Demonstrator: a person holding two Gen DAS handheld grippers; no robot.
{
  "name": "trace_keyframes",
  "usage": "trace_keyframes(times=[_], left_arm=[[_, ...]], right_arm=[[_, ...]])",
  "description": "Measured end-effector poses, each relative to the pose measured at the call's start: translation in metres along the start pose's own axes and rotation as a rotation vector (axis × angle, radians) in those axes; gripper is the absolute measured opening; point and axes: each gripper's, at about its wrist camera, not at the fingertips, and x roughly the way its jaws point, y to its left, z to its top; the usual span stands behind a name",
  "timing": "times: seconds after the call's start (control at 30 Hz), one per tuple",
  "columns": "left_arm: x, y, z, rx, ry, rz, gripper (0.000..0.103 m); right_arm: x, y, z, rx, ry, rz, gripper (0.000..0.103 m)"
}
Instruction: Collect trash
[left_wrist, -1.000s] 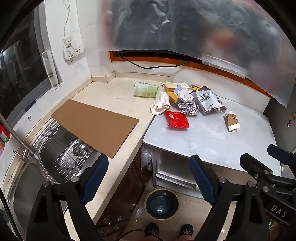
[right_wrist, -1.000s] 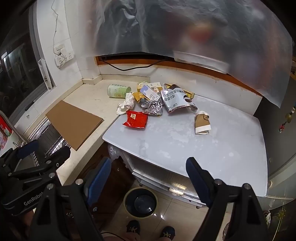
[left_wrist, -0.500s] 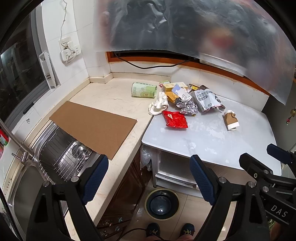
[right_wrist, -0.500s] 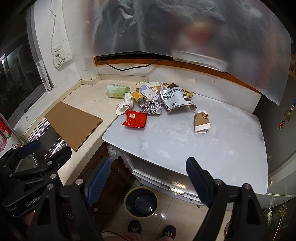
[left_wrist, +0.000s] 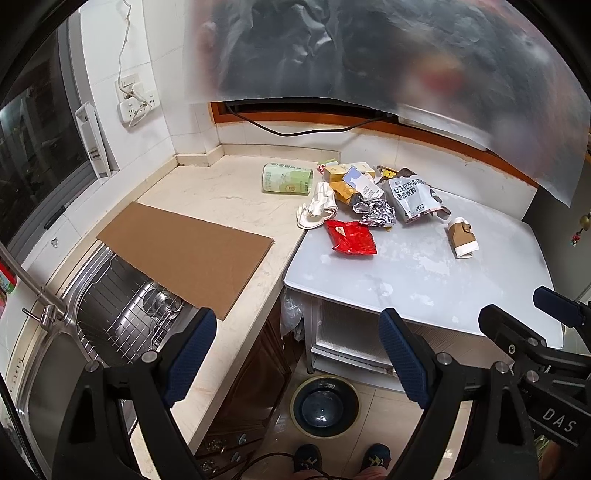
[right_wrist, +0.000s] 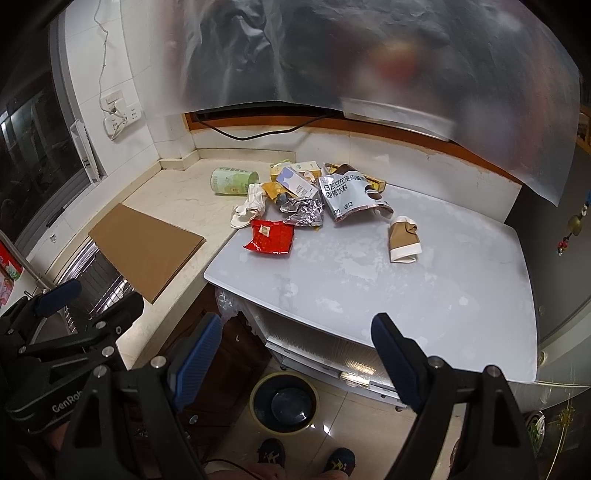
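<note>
Two grippers held high and level, side by side, both tilted down toward floor and worktops. Left gripper (left_wrist: 297, 354) spread wide, nothing between its blue-padded fingers (left_wrist: 190, 352), hanging over the gap between counter edge and table. Right gripper (right_wrist: 295, 356) likewise gaping and empty, its pads (right_wrist: 397, 363) framing the near edge of the white table (right_wrist: 424, 295). Seen from the left camera, right gripper off at the lower right edge; from the right camera, left gripper off at the lower left. Far ahead of both, well apart from the fingers, a heap of trash at the back of the table where it meets the counter (left_wrist: 221, 192): red wrapper (left_wrist: 351, 237) nearest, crumpled foil (left_wrist: 375, 212) just behind it, large grey pouch (left_wrist: 412, 195) behind and right, crushed brown cup (left_wrist: 461, 240) lying alone further right. White cloth (left_wrist: 317, 206) and green roll (left_wrist: 286, 179) left of the heap, on the counter. Cardboard sheet (left_wrist: 188, 251) ahead-left, overhanging the sink (left_wrist: 122, 314). Directly below, between the fingers, a round bin (left_wrist: 324, 404) on the floor beside the person's shoes (left_wrist: 308, 458).
</note>
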Motion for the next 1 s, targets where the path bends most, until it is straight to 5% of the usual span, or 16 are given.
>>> trace_keyframes(times=[1.0], left_arm=[[0.0092,0.0075,-0.0042,0.016,0.009,-0.018,0.088]], right_arm=[[0.0107,0.0076,0.0012,0.031,0.022,-0.028,0.084]])
